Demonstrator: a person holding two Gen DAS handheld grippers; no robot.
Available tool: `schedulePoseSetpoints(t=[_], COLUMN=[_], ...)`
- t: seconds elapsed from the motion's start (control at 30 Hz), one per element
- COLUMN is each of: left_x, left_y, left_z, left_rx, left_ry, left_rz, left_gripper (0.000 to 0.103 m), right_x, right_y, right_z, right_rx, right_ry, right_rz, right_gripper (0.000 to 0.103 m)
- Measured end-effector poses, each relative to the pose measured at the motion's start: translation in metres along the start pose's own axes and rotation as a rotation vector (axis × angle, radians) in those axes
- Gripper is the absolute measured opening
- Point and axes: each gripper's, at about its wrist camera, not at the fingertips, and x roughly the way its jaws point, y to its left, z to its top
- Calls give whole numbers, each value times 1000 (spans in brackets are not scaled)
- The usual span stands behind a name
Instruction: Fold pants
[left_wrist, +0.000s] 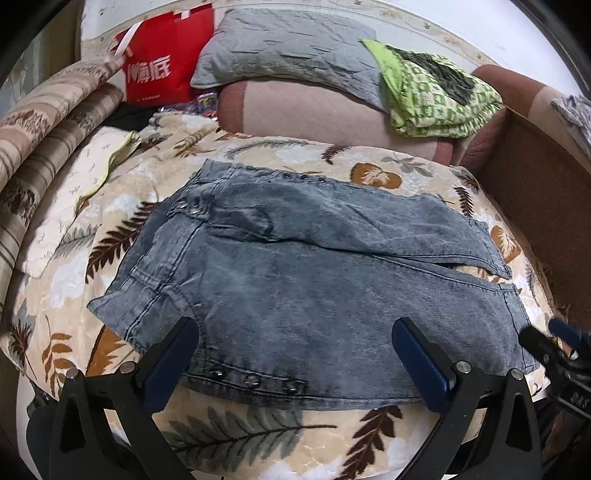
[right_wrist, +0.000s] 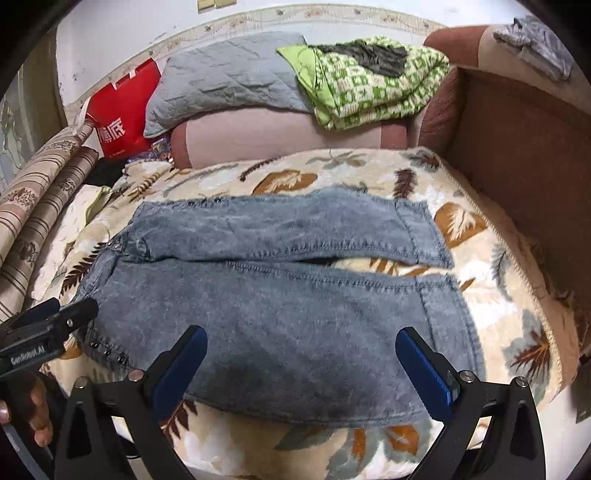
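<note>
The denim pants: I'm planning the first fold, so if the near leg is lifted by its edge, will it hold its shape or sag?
The denim pants would probably sag: they lie limp with creases on the leaf-print blanket. The plush blanket may grip them, so dragging could bunch the cloth.

Left gripper (left_wrist: 295, 363): jaws spread wide, blue pads (left_wrist: 168, 367) angled outward, nothing between them; held low at the near edge of the bed, pointing across it. Seen from the right wrist camera as a dark tip at the left side (right_wrist: 64, 317), with a hand (right_wrist: 26, 410) wrapped around the handle below it, fingers curled.

Right gripper (right_wrist: 301, 369): jaws likewise spread wide, blue pads (right_wrist: 424, 369) apart, empty; also low at the near edge, facing forward. Visible in the left wrist view at the far right (left_wrist: 557, 343), blurred, just beside the left one's right finger.
</note>
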Motion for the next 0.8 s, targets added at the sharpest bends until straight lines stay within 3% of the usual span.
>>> schedulePoseSetpoints(t=[0.17, 0.23, 0.3, 0.53, 0.67, 0.8], left_x=[19, 26, 33, 57, 67, 67], left_y=[59, 83, 105, 147, 163, 174], left_z=[-6, -9, -10, -8, -17, -20], left_rx=[-134, -179, -224, -339, -421, -489], left_ry=[66, 92, 115, 130, 158, 145], left_rz=[58, 102, 120, 163, 144, 117], left_gripper=[103, 103, 103, 103, 102, 86], right_x=[15, 28, 36, 45, 46, 46], right_y=[-9, -28, -57, -182, -211, -222], right_z=[-32, -52, -66, -102, -109, -104], right_rx=[103, 214, 344, 884, 1003, 1034], right_ry=[130, 216, 261, 219, 177, 145], right_rz=[168, 245, 261, 247, 284, 292], right_gripper=[103, 103, 103, 103, 103, 98])
